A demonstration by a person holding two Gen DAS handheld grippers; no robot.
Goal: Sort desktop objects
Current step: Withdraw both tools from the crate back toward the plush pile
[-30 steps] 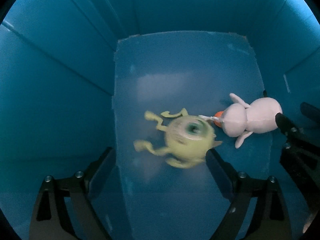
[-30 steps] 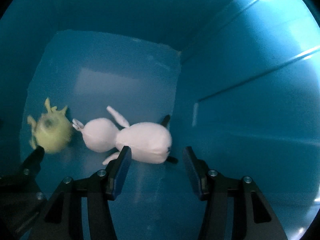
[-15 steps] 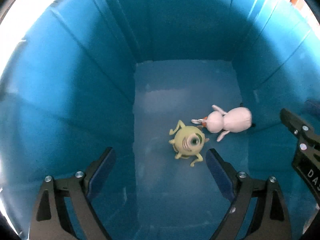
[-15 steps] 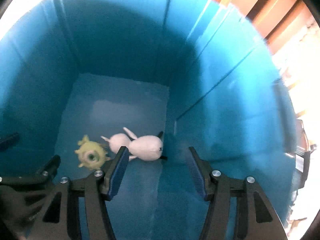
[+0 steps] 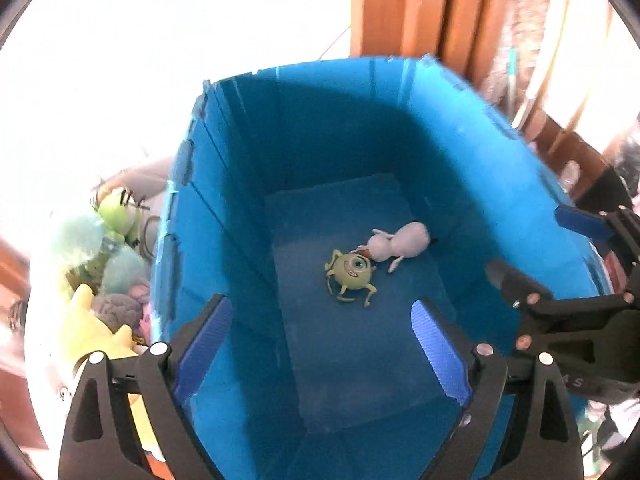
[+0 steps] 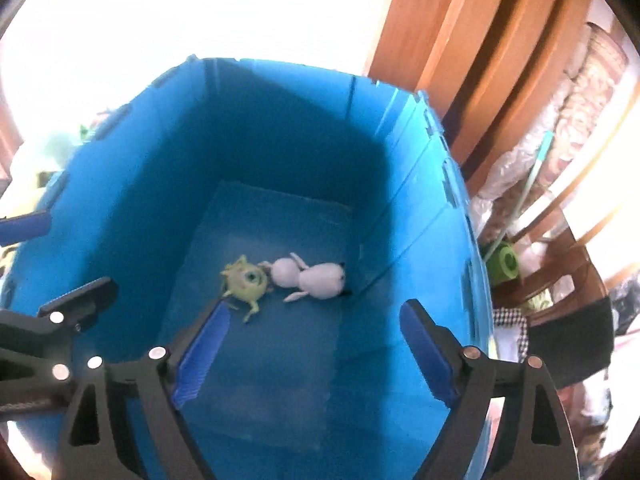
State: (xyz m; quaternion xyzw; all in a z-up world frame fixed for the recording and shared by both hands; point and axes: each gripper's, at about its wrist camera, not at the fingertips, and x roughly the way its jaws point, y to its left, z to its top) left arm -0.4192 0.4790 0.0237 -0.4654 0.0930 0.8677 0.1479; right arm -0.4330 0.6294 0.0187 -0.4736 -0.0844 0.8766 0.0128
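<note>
Two small toys lie on the floor of the deep blue bin, toward its far right corner, and both grippers hang above the bin's mouth with nothing in them. The left gripper has its jaws spread wide and empty. The right gripper has its jaws opening at this moment, and nothing sits between them either. That reads as a drop just finished: the bin looks like the place where sorted toys go, and its tall walls keep them from rolling out.

The green one-eyed monster figure lies on its back, eye up, thin limbs splayed to the near and left sides. Just to its right, touching or nearly so, the white plush figure lies on its side, a round head toward the monster and a larger body toward the right wall; it seems soft and light.

Outside the bin's left wall, a heap of unsorted soft toys waits in pale green, yellow and purple, probably on the counter, though glare washes out the surface. Those are likely the next things to fetch.
</note>
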